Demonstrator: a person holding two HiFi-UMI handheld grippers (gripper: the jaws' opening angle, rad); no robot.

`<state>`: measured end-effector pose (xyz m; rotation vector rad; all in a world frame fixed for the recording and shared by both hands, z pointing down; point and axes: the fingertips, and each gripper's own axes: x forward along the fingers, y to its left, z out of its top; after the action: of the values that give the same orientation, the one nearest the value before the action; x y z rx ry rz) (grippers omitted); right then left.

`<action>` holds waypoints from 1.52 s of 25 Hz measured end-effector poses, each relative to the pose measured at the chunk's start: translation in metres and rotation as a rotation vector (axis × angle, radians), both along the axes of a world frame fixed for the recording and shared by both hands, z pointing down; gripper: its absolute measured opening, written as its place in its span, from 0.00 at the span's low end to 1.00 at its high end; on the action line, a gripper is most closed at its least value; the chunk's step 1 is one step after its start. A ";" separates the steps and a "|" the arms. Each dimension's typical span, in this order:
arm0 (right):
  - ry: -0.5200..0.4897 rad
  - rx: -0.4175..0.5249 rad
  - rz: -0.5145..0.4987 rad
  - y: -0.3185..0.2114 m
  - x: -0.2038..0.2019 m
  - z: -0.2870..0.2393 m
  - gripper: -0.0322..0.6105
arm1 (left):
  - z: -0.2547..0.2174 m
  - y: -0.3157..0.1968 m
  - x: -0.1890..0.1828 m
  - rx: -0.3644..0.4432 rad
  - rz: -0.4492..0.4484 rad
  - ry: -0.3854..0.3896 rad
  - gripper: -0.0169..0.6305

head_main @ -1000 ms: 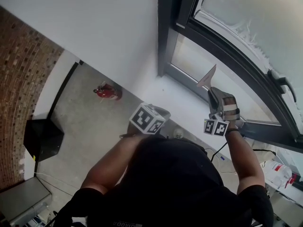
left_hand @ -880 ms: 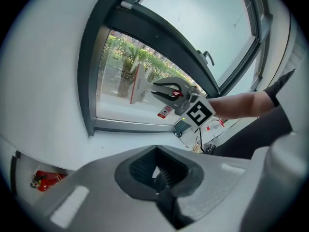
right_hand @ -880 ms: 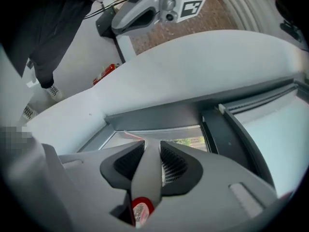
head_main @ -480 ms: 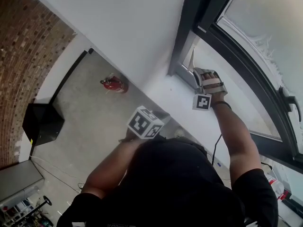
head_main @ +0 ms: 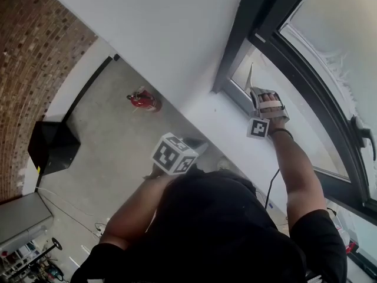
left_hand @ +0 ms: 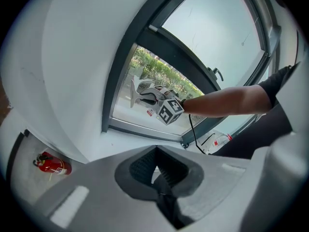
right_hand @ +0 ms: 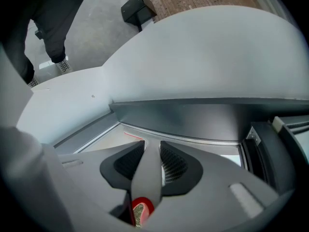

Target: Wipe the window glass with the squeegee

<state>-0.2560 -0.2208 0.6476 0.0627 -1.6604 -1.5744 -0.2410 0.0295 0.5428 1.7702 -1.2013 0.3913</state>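
Observation:
My right gripper (head_main: 261,101) is shut on the grey squeegee (right_hand: 150,170), whose handle has a red end (right_hand: 141,208). It holds the squeegee blade (head_main: 250,77) up against the lower window glass (head_main: 283,108), at the pane's left corner beside the dark frame (head_main: 235,52). From the left gripper view the blade (left_hand: 133,92) stands upright on the glass. My left gripper (left_hand: 157,178) is shut with nothing in it, held low and well short of the window; its marker cube (head_main: 171,154) shows just above the person's head.
A white wall (head_main: 165,34) and white sill (head_main: 218,125) border the window on the left. A red fire extinguisher (head_main: 143,99) and a black box (head_main: 52,148) stand on the floor below. A window handle (head_main: 364,135) sits at far right.
The right gripper has carried the squeegee left along the lower pane, from its middle to the corner by the frame. The left gripper has barely moved.

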 end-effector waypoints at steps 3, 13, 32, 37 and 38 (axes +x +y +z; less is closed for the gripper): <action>0.027 -0.010 0.019 0.004 0.033 0.008 0.24 | -0.001 -0.009 0.009 0.007 0.047 0.008 0.03; 0.085 -0.017 0.213 0.005 0.153 0.025 0.24 | -0.004 -0.037 0.052 0.022 0.258 0.026 0.03; -0.034 -0.142 0.582 0.015 0.253 0.003 0.24 | -0.012 -0.058 0.103 0.045 0.492 0.027 0.03; -0.593 -0.449 0.898 0.011 0.255 -0.055 0.24 | -0.017 -0.061 0.106 0.048 0.492 0.021 0.03; -0.722 -0.511 0.950 0.011 0.258 -0.069 0.24 | -0.018 -0.061 0.106 0.049 0.491 0.020 0.03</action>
<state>0.0021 -0.2096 0.5782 1.0782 -2.0407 -0.3820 -0.1352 -0.0314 0.5247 2.1015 -0.7550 0.6286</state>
